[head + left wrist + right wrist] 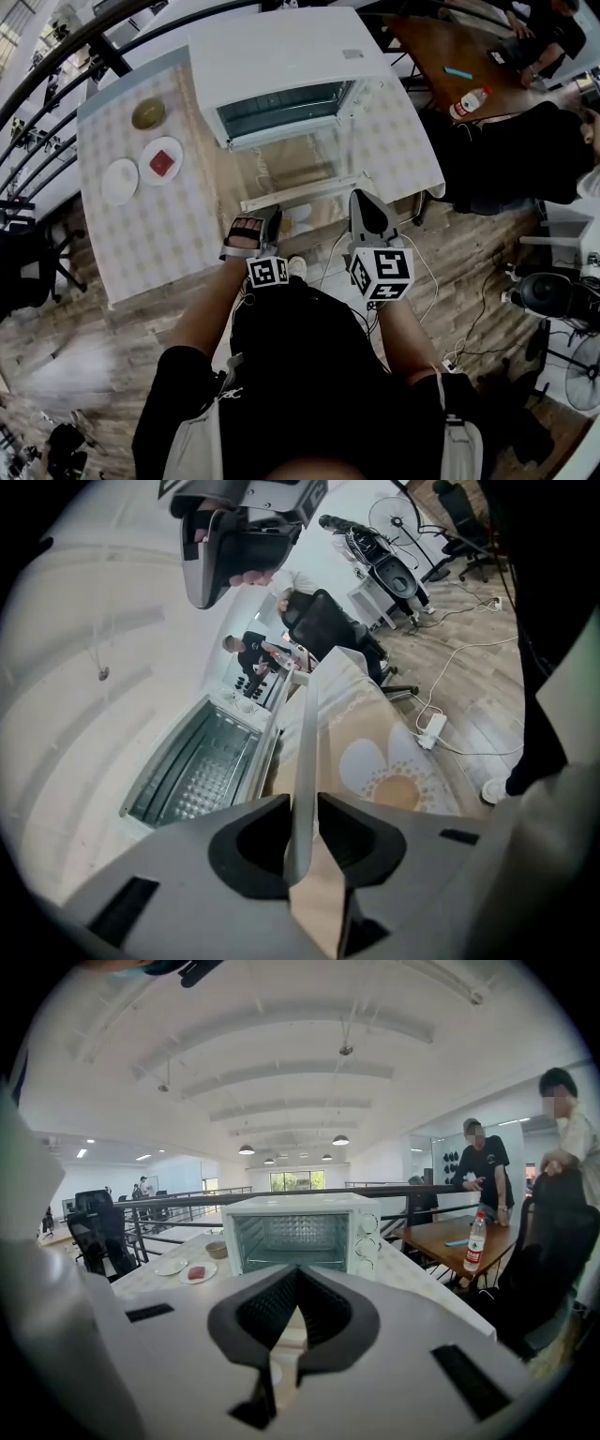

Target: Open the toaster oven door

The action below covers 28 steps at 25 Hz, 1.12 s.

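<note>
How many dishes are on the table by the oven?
3, left of the white toaster oven: a small olive bowl at the back, a white round plate holding a red piece, an empty white round plate nearest. None seem hidden.

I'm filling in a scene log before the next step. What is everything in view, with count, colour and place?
toaster oven: one, white, on the checked table
oven door: one, glass, folded down open
door handle: one, white, on the door's near edge
checked table: one, pale, under the oven
plain plate: one, white, left of the oven
second plate: one, white, beside it, carrying a red piece
bowl: one, olive, behind the plates
brown table: one, at right
water bottle: one, clear, red label, on the brown table
people: at least two, one in black, by the brown table
left gripper: one, grey, fingers shut on the door handle
right gripper: one, grey, fingers shut, empty, near the handle's right end
</note>
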### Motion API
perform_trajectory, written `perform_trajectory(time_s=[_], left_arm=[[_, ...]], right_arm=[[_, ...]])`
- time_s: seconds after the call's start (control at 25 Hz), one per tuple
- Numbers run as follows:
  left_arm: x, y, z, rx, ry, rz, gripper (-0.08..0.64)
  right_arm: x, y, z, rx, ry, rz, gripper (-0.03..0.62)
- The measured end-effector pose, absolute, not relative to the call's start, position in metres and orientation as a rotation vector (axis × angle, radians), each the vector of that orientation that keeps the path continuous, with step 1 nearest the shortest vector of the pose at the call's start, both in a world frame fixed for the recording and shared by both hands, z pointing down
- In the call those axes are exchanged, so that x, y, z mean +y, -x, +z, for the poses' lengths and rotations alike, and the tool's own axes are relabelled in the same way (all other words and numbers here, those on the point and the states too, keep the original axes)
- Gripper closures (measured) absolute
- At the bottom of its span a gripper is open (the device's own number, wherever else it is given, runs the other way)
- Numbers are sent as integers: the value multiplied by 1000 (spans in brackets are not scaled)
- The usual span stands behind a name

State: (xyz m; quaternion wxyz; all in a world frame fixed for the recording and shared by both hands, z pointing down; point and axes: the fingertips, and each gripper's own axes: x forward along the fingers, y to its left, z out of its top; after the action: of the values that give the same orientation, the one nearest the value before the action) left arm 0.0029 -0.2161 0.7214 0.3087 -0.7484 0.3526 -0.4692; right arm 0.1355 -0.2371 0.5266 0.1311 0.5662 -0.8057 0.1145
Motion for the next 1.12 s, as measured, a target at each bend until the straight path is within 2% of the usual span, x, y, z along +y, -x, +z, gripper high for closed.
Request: perform_trajectory(time_s=[0.72,1.0,1.12], left_arm=[[-204,-7,773,913,1888,-1495,434],[-200,-11,770,982,2099,-1595,389],[-201,-12,770,1059,2132,-1571,404]], right_arm=[[-232,-163,535,-2308,-1680,357,591],[-234,-152,541,-2319,-1658,368,591],[-236,-150,541,-2322,-1656,367,591]])
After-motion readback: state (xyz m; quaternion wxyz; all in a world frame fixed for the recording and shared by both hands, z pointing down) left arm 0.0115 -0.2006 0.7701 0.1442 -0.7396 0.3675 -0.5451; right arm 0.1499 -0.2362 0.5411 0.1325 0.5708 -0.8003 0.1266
